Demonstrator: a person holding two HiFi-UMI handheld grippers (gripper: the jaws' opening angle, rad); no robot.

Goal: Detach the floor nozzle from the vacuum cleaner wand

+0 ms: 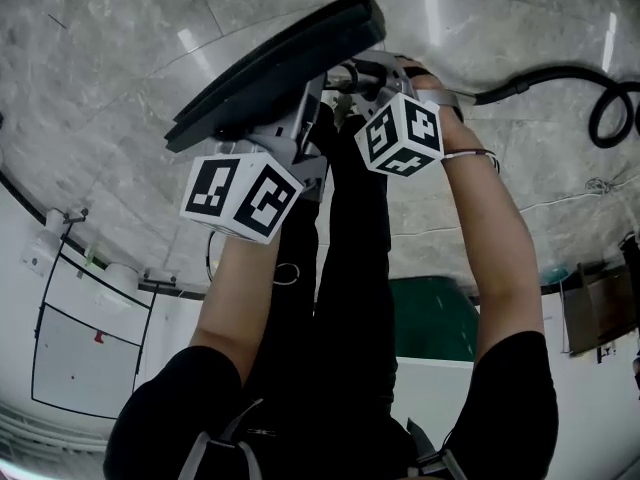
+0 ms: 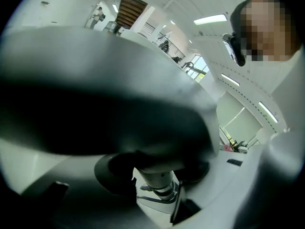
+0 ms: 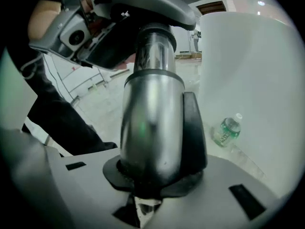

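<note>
Right gripper view: right tongs clamp the wand, left tongs grip the floor nozzle; best pull straight apart along the wand's axis, without bending.

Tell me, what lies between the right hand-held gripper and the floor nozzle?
The shiny metal wand: the right gripper view shows it clamped in the right hand-held gripper, running up toward the floor nozzle.
</note>
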